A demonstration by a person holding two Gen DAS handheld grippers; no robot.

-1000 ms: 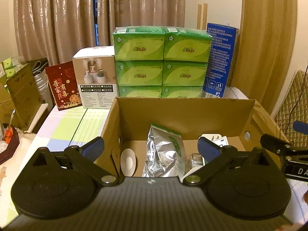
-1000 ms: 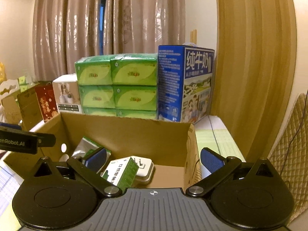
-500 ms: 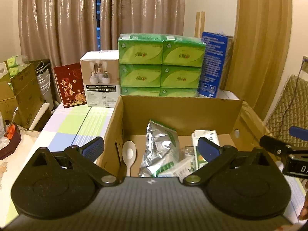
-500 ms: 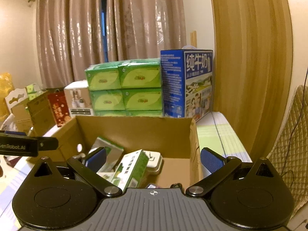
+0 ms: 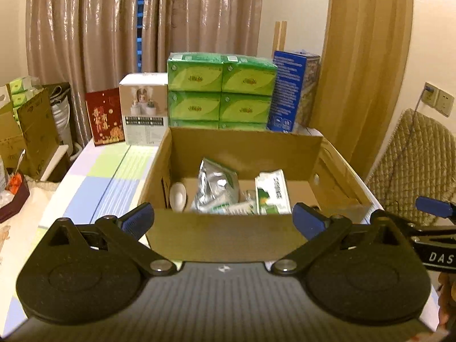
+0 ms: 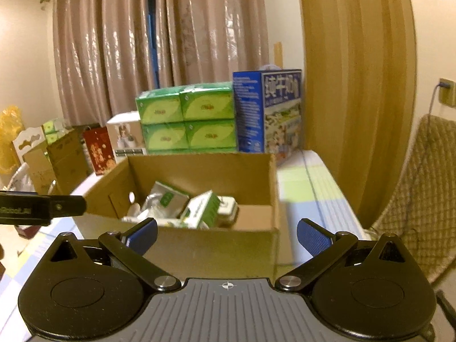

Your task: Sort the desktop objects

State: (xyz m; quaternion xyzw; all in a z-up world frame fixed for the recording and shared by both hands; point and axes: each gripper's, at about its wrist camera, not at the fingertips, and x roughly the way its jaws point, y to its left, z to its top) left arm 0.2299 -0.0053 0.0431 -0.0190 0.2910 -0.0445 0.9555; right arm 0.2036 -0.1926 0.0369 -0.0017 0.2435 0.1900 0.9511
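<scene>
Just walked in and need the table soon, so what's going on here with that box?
A person is sorting desk items into an open cardboard box on the checked table, holding a two-finger tool in each hand. At this moment both the left tool and right tool are open and empty, hovering just in front of the box. Inside lie a white spoon, a silver foil pouch and a green-and-white carton. Green tissue packs stand behind the box.
</scene>
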